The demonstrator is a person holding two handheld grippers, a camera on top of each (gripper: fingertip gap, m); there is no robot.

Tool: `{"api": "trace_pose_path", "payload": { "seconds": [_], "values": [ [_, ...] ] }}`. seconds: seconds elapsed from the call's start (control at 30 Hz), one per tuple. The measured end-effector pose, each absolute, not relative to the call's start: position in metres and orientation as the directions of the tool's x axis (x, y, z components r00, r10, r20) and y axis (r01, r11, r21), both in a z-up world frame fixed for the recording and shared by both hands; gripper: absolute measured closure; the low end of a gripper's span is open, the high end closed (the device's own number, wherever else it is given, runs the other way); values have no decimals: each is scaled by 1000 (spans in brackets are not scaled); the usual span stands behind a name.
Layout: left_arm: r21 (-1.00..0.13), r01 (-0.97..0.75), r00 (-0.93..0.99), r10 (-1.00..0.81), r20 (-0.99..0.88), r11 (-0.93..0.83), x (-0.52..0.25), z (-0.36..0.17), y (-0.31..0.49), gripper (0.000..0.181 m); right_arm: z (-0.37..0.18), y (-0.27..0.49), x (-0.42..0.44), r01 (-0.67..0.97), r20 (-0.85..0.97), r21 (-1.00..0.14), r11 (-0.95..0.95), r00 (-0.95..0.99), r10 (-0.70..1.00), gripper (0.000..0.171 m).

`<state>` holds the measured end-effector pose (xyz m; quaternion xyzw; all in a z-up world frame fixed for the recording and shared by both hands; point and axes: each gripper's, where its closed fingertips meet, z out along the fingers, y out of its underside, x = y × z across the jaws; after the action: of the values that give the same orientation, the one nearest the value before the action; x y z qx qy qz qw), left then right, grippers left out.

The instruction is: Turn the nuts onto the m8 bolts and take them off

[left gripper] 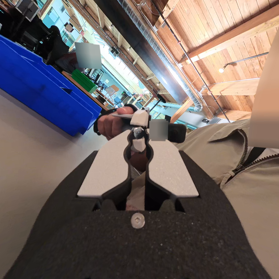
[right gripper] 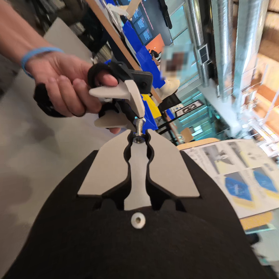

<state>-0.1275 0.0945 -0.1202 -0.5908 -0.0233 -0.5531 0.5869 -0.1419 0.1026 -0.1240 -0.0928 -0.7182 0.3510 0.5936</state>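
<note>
The left gripper (left gripper: 137, 134) clamps the hex head of the M8 bolt (right gripper: 139, 125). The right gripper (right gripper: 138, 139) clamps the nut (right gripper: 137, 139) at 12 o'clock. Both parts appear rigid, light and slippery; grip the hex flats, not the threads.

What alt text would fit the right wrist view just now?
The right gripper holds a nut at its tips, on the end of a bolt gripped by the left gripper in a hand. Blue bins blur behind.
</note>
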Motion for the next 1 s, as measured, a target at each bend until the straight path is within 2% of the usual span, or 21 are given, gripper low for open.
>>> {"api": "trace_pose_path", "payload": {
  "seconds": [0.13, 0.2, 0.27, 0.3, 0.37, 0.47, 0.57, 0.63, 0.7, 0.83, 1.0],
  "values": [
    [-722, 637, 436, -646, 627, -271, -131, -112, 91, 167, -120, 104, -135, -225, 547, -836, 501, -417, 725, 127],
    [-769, 591, 485, -655, 579, -242, -133, -110, 89, 167, -121, 101, -129, -144, 319, -947, 288, -536, 782, 129],
    [-822, 526, 540, -662, 520, -216, -134, -109, 87, 167, -117, 95, -122, -29, 2, -999, -22, -655, 756, 129],
    [-847, 491, 566, -665, 488, -204, -133, -108, 87, 167, -115, 93, -120, 53, -166, -982, -181, -693, 701, 129],
    [-890, 419, 603, -677, 422, -182, -129, -106, 83, 167, -113, 93, -118, 217, -448, -868, -447, -731, 516, 125],
    [-927, 336, 629, -694, 350, -164, -123, -104, 83, 167, -109, 96, -118, 381, -653, -656, -652, -720, 236, 127],
    [-947, 284, 662, -684, 307, -150, -120, -106, 86, 167, -110, 89, -119, 499, -731, -516, -696, -680, 55, 125],
    [-954, 251, 668, -684, 292, -162, -118, -110, 87, 166, -110, 85, -120, 523, -747, -464, -714, -665, -2, 135],
    [-962, 215, 677, -684, 272, -170, -117, -116, 89, 166, -110, 86, -121, 516, -749, -451, -728, -662, -5, 152],
    [-956, 236, 671, -681, 292, -176, -116, -115, 89, 167, -113, 85, -121, 452, -708, -568, -687, -694, 129, 154],
    [-902, 385, 596, -693, 406, -198, -116, -109, 87, 167, -114, 81, -122, 256, -456, -866, -430, -757, 467, 155]
  ]
}}
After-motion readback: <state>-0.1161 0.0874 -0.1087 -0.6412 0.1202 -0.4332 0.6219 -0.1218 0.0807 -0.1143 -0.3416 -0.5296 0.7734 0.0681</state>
